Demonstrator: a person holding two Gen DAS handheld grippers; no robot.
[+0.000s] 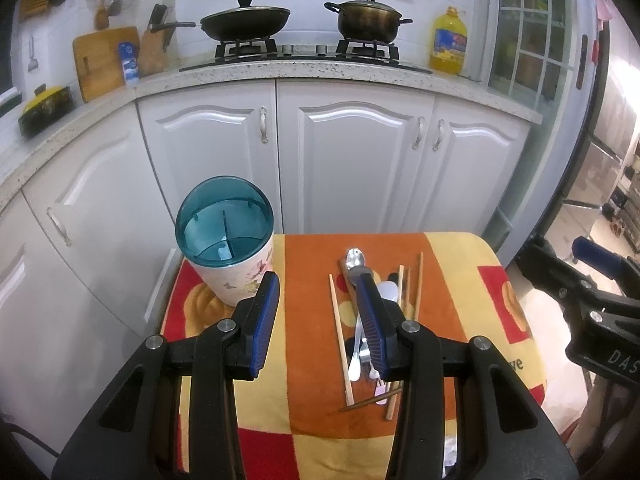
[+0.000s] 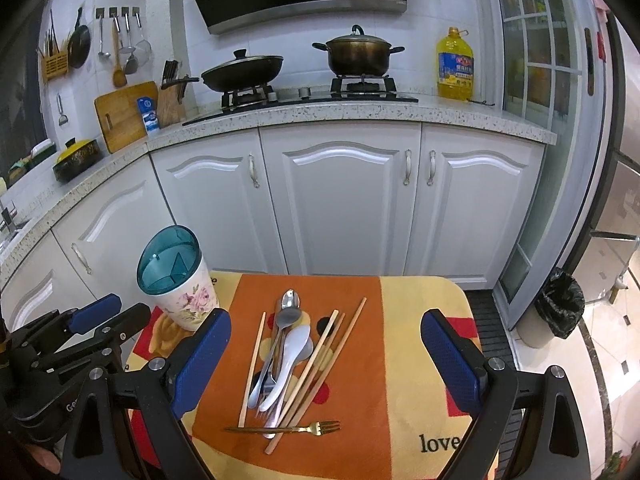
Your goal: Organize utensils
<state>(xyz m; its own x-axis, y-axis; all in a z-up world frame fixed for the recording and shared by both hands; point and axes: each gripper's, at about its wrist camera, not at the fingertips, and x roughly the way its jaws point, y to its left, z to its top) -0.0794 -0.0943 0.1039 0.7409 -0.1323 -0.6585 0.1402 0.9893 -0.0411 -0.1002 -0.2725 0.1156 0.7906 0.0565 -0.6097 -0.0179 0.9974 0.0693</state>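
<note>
A floral utensil holder with a teal divided rim stands at the far left of a small cloth-covered table; it also shows in the right wrist view. A pile of utensils lies in the middle: metal spoons, a white spoon, wooden chopsticks and a gold fork. My left gripper is open and empty, above the table between holder and pile. My right gripper is wide open and empty, above the pile.
White kitchen cabinets stand just behind the table. The counter above holds a wok, a pot and an oil bottle. A bin with a black bag stands on the floor to the right.
</note>
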